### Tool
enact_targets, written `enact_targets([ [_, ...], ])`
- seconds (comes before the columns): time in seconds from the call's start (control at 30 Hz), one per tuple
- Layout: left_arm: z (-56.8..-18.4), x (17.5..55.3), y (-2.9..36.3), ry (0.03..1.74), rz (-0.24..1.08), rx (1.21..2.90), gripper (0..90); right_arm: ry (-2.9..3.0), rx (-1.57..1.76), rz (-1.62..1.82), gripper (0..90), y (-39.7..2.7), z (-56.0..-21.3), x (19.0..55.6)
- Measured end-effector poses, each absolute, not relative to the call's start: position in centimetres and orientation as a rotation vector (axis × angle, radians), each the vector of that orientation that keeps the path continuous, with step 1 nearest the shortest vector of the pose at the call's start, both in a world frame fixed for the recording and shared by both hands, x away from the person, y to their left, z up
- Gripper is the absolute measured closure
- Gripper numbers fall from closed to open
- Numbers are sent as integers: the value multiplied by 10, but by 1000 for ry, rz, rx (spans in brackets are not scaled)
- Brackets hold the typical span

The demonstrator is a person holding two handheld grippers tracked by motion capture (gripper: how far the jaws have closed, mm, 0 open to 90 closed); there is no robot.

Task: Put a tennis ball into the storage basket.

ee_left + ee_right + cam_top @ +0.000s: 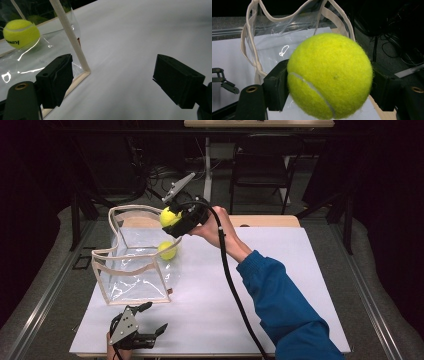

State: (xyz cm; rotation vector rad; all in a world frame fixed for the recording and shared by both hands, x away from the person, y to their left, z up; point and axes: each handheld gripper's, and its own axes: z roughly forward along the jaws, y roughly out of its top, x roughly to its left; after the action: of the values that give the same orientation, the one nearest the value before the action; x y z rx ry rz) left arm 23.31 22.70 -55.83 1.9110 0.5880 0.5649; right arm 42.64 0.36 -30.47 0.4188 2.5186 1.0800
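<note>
Nearest the camera, the left gripper (pixel 152 322) rests open and empty on the white table (pixel 280 285) beside the clear bag (pixel 132 262) holding one ball (pixel 167 250), while the right gripper (pixel 176 219) clamps a tennis ball (pixel 169 216) directly above the bag's open top.

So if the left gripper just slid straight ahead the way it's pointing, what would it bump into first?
Probably the clear plastic bag: its cream-trimmed corner edge stands just ahead of the left gripper, by one open jaw. Between the jaws only bare white table shows, though depth is hard to judge.
</note>
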Motion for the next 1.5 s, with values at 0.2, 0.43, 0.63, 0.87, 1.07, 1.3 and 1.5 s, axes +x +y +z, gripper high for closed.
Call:
enact_targets([
  [0.2,-558,233,228,590,565,1906,159,2516,409,1088,264,10,-302,425],
  [0.43,-558,233,229,599,563,1899,159,2528,398,1085,264,19,-305,427],
  [0.63,-558,233,228,600,566,1902,159,2543,397,1087,264,27,-308,428],
  [0.87,-558,233,229,597,564,1904,159,2556,399,1071,264,32,-311,430],
  [1.07,-558,233,229,598,564,1901,159,2572,396,1057,264,37,-312,431],
  [1.3,-558,233,229,600,563,1898,159,2589,392,1057,264,44,-316,434],
  [1.5,-558,233,229,602,563,1897,159,2603,389,1058,264,50,-319,433],
])
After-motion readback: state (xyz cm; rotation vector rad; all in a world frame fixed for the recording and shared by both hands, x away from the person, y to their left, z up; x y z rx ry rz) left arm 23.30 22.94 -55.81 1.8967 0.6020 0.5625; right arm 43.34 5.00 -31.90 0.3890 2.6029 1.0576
